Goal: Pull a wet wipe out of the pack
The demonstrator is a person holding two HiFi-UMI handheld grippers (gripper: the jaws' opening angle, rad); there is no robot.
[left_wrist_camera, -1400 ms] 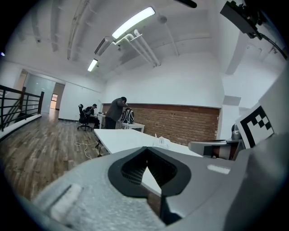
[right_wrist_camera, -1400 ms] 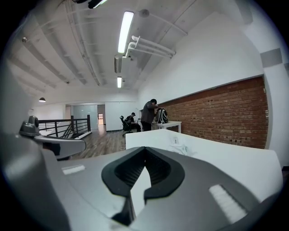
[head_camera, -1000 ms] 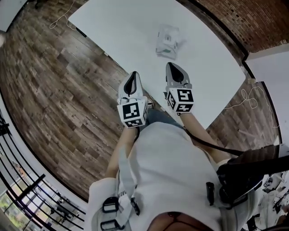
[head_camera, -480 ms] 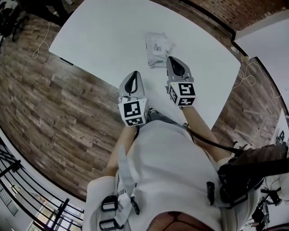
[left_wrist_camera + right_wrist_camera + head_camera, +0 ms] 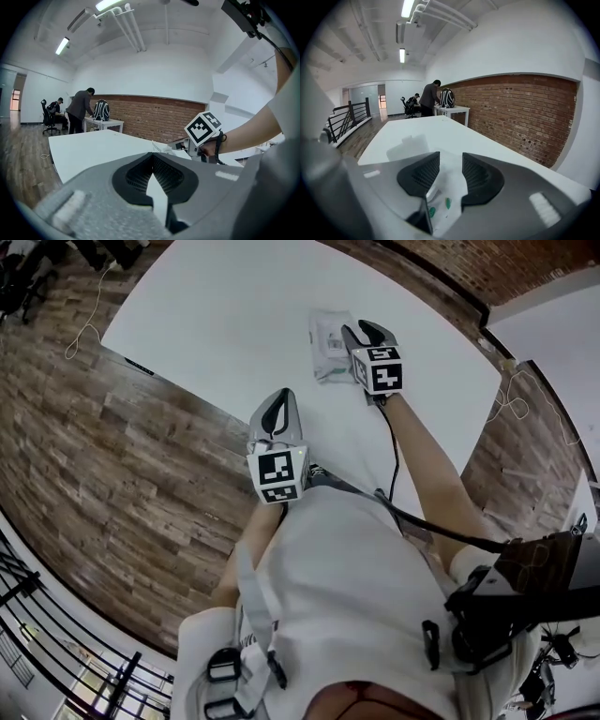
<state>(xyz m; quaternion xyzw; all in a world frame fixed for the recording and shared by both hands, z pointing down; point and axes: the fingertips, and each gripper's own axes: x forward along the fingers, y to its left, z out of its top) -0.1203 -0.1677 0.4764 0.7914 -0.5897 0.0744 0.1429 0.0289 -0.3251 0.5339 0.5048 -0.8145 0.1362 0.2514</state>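
The wet wipe pack, white and crinkled with green marks, lies on the white table. My right gripper reaches out over the pack's right side. Its jaws are opening, and in the right gripper view the pack shows in the gap below the right gripper, with the pads not pressing on it. My left gripper hangs back near the table's front edge, its jaws shut with nothing in them. In the left gripper view the left gripper points toward the right gripper's marker cube.
The table's near edge runs diagonally, with wooden floor beyond it. A cable lies on the floor at the table's far left corner. People stand at a distant desk by a brick wall. A railing lines the left.
My right gripper has moved forward across the table to the pack and its jaws have parted. The left gripper has stayed by the table's front edge.
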